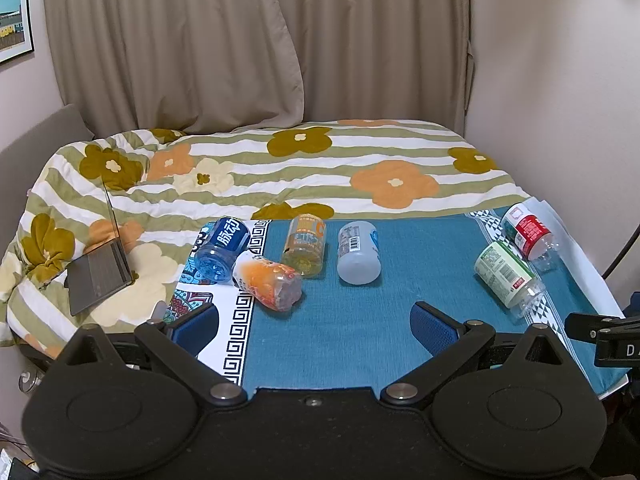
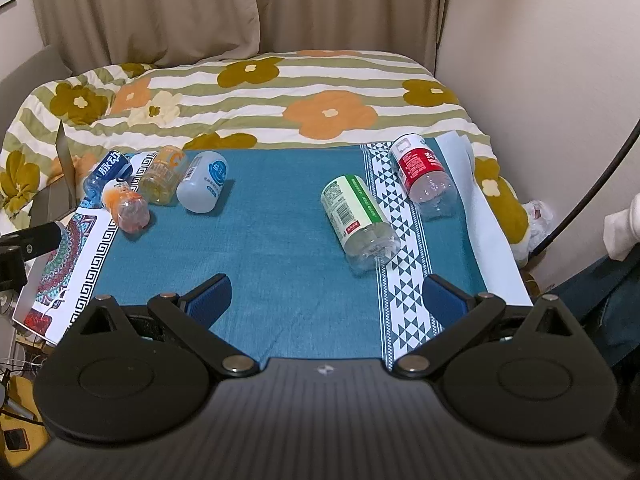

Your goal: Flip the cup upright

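Note:
Several cut-bottle cups lie on their sides on a blue cloth [image 1: 352, 340] [image 2: 272, 240]. At left lie a blue-label cup [image 1: 222, 249] [image 2: 106, 174], an orange-and-white cup [image 1: 268, 286] [image 2: 126, 204], a yellow cup [image 1: 304, 248] [image 2: 164, 176] and a grey-white cup [image 1: 358, 252] [image 2: 202, 182]. At right lie a green-label cup [image 1: 508, 276] [image 2: 358, 222] and a red-label cup [image 1: 528, 232] [image 2: 424, 174]. My left gripper [image 1: 316, 328] is open and empty, near the cloth's front. My right gripper [image 2: 328, 300] is open and empty, short of the green-label cup.
A patterned white mat [image 1: 236, 320] [image 2: 76, 248] lies under the cloth's left side. A flowered quilt [image 1: 320, 168] [image 2: 280, 96] covers the bed behind. A half-open laptop [image 1: 100, 272] sits on the quilt at left. Curtains and a wall stand behind and to the right.

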Motion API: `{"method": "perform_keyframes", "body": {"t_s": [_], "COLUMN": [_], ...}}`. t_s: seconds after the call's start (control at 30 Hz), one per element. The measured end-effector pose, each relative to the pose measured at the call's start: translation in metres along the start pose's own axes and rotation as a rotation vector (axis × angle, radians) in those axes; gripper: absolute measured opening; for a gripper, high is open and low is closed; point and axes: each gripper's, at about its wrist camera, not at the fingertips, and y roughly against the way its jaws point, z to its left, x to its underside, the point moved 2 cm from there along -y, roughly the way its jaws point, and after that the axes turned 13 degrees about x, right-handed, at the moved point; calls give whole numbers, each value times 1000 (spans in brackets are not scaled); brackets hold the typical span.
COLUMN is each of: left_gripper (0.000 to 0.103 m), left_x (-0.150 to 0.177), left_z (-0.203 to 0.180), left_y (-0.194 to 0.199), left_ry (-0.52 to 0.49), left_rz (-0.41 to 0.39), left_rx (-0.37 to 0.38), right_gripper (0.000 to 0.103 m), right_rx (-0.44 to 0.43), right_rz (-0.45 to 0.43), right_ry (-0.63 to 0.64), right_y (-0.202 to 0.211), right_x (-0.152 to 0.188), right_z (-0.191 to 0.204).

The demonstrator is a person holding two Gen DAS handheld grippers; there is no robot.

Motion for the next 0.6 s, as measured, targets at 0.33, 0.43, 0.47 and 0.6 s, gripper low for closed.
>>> {"method": "perform_keyframes", "body": {"t_s": [0.33, 0.43, 0.47, 0.6], "left_gripper": [103, 103, 103, 103], "left_x": [2, 2, 2, 1], "left_z": [-1, -2, -2, -2], "left_y": [-4, -4, -4, -3], "left_ry": [6, 9, 11, 19], "left_rz": [6, 7, 7, 13], "left_rx": [-5, -9, -9, -14], "right_gripper": [103, 103, 103, 103], "right_rx": [-2, -1, -5, -8], "right_rz": [1, 2, 1, 0], "right_ry": [1, 2, -1, -1], "right_y": [0, -2, -3, -3], "right_x": [-1, -2, -2, -2], "right_z": [0, 2, 3, 2]}}
